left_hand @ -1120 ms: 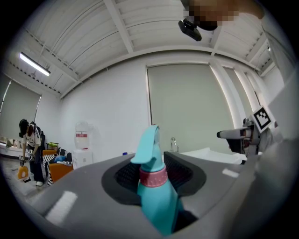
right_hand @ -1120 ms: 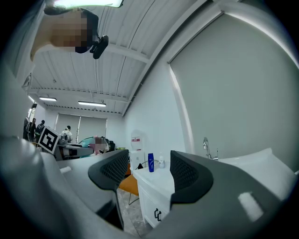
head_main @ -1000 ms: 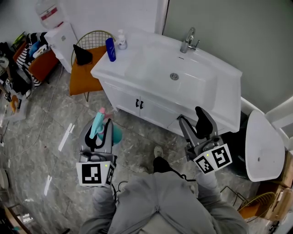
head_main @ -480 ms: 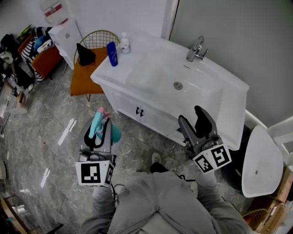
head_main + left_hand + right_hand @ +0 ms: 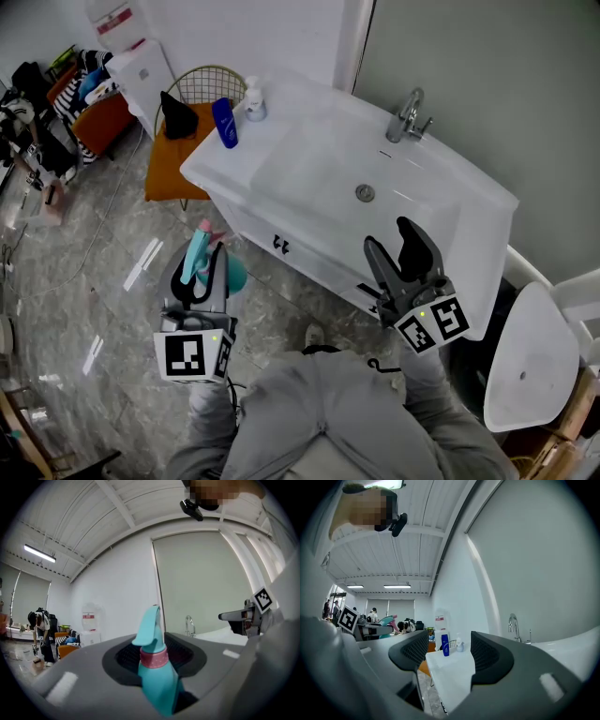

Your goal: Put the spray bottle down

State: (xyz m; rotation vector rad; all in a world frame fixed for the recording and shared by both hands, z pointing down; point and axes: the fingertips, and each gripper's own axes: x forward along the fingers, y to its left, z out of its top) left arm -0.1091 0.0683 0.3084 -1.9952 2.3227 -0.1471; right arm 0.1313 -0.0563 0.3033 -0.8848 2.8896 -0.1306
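- The left gripper [image 5: 206, 269] is clamped on the spray bottle [image 5: 158, 681]. Its jaws close on the teal body just below the pink collar [image 5: 153, 658], and the trigger head projects ahead of them.
- Handling, by judgement: stiff, smooth plastic, probably light and liable to slip. Take hold on the body under the collar, as here, and not on the trigger.
- The right gripper [image 5: 449, 654] has its jaws apart, with nothing between them.
- Only the left gripper view shows the collar and the grip point.
- Only the head view shows the floor [image 5: 112, 281] below the bottle and the vanity counter [image 5: 281, 155] ahead of both grippers.
- The right gripper view frames a blue bottle [image 5: 445, 645] on the counter's far end.
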